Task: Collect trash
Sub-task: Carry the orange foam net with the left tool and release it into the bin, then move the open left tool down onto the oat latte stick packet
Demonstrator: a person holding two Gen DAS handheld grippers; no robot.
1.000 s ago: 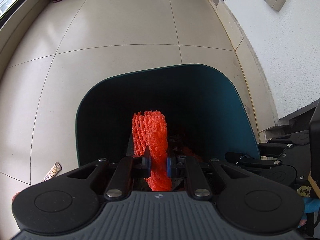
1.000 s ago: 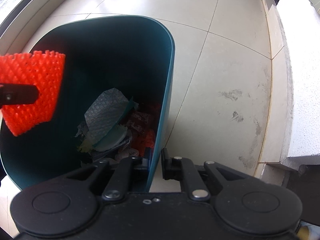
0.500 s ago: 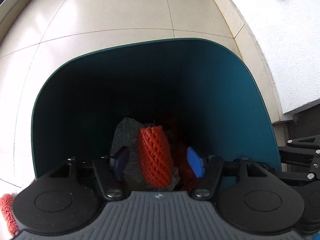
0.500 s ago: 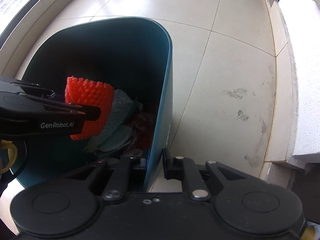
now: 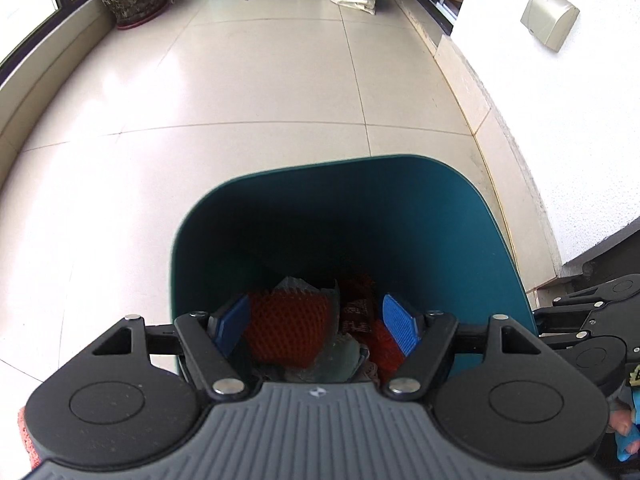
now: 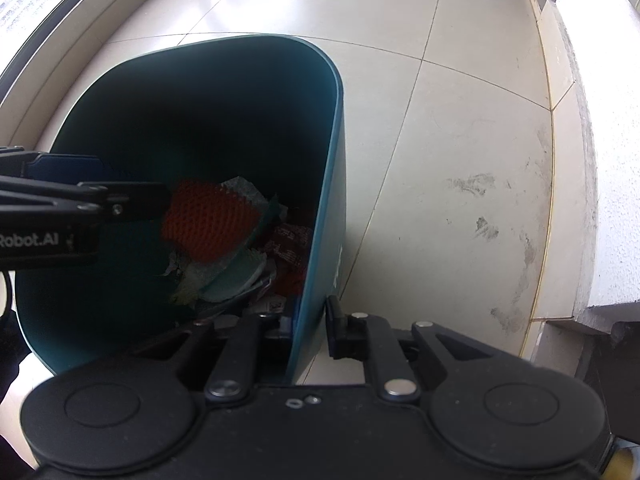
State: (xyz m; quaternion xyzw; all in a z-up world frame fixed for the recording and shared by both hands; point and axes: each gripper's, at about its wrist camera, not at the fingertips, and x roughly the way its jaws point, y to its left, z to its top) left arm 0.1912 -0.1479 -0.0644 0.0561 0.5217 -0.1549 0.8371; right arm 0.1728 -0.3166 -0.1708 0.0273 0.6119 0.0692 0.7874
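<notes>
Clearly the foam net (image 6: pixel 208 222) is light, soft and springy; it lies atop the trash inside the bin (image 6: pixel 336 168). The left gripper (image 5: pixel 316 322) hangs released above it. The right gripper (image 6: pixel 310 326) pinches the bin's stiff wall.
</notes>
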